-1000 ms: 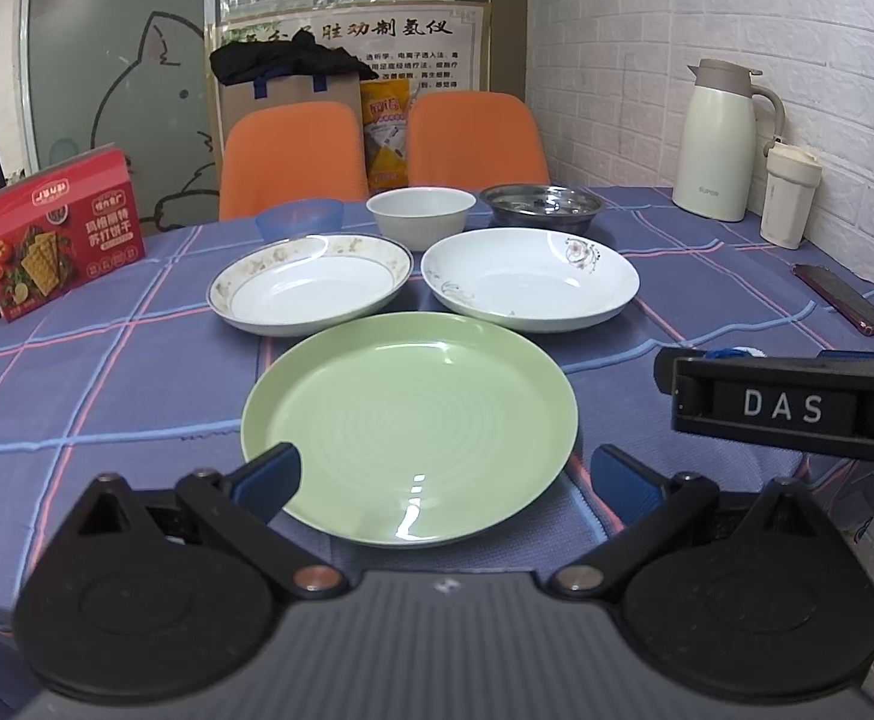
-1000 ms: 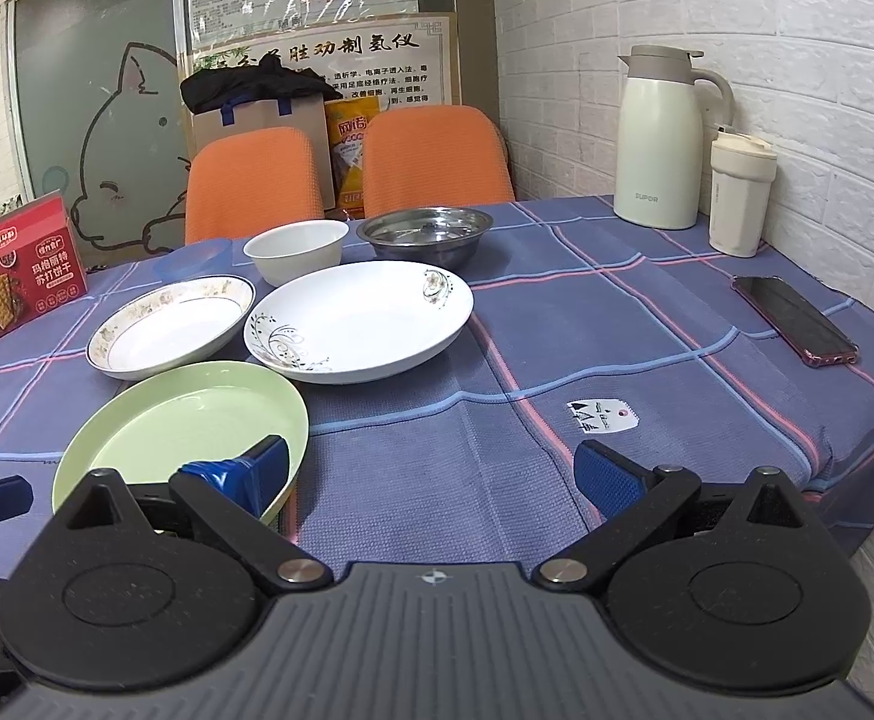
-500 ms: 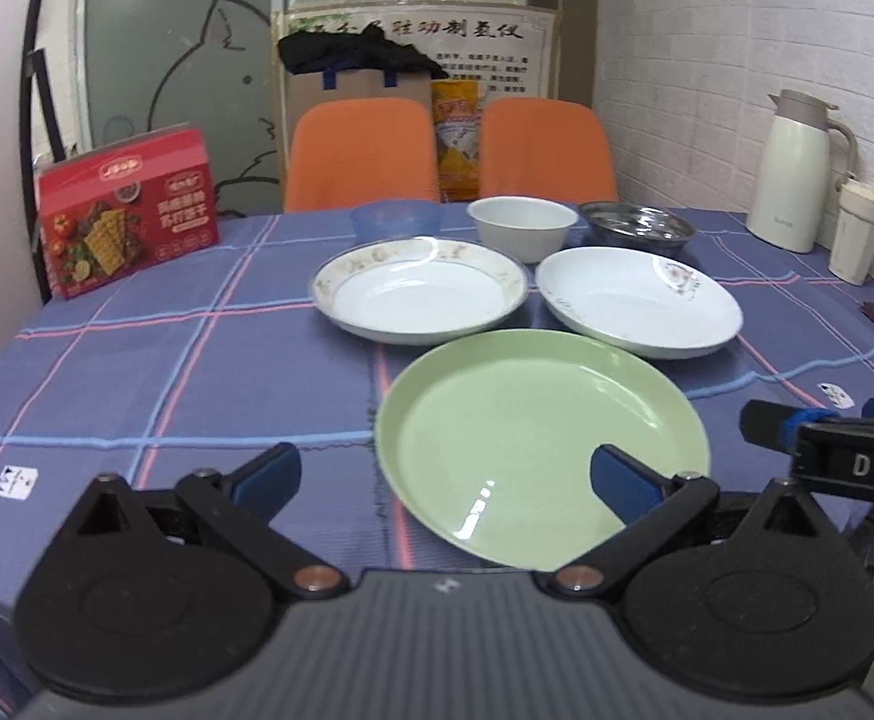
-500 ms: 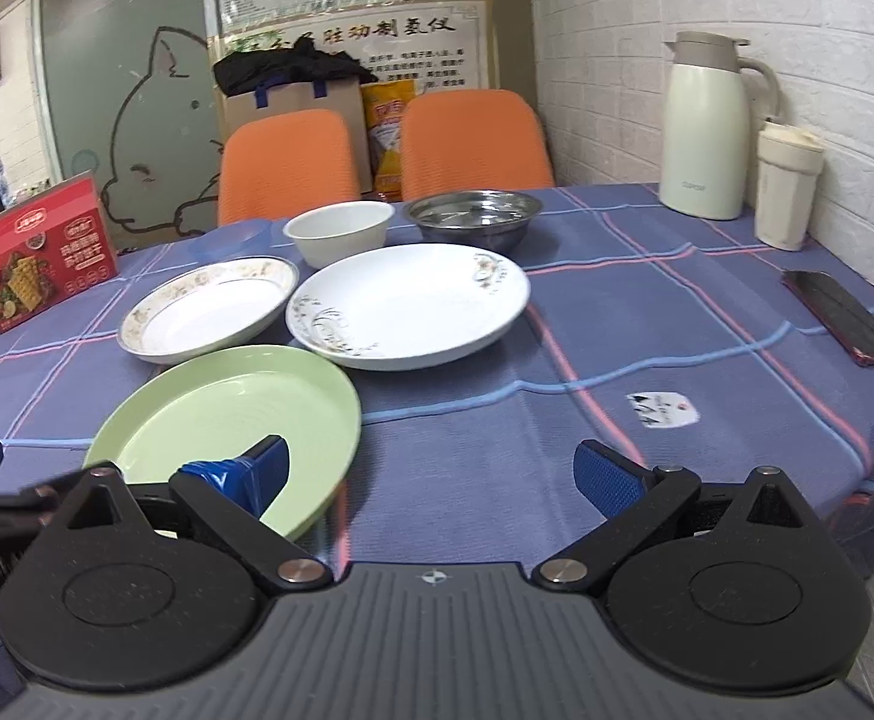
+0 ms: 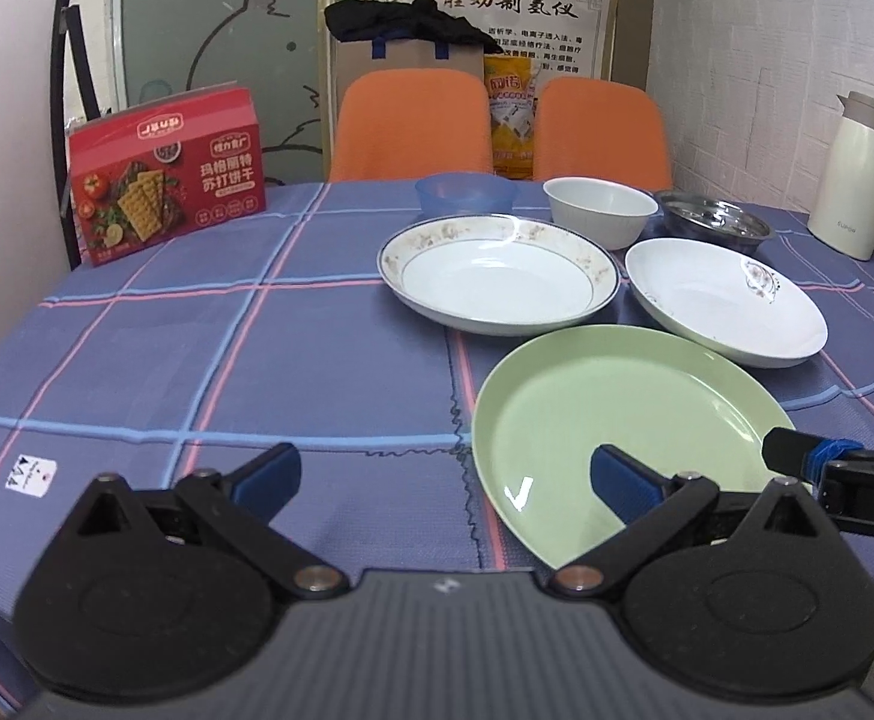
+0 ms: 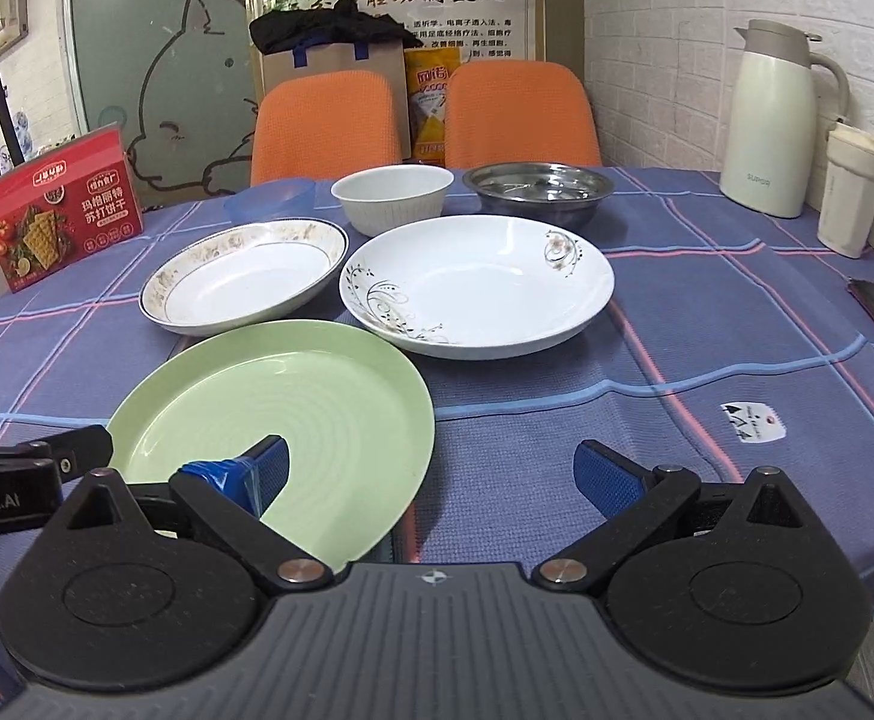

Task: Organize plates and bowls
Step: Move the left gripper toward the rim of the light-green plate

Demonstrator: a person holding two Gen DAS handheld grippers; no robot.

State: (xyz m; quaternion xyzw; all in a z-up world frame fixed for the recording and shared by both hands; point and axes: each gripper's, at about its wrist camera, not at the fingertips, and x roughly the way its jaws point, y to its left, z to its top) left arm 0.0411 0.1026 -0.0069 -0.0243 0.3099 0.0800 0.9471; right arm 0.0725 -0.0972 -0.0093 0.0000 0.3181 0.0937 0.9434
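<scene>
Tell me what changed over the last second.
The left claw swung leftward, so the green plate now sits off its right finger. The right claw turned slightly leftward toward that plate. Both are open and hold nothing. The plates, bowls and red box lie where they were.

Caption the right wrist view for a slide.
Open right gripper at the green plate, with two white plates, three bowls and a thermos behind.

Green plate [image 6: 293, 396] nearest, two white plates [image 6: 245, 276] [image 6: 479, 285] behind, blue [image 6: 269, 197], white [image 6: 392, 199], steel bowls [image 6: 536, 189] rearmost, all upright
</scene>
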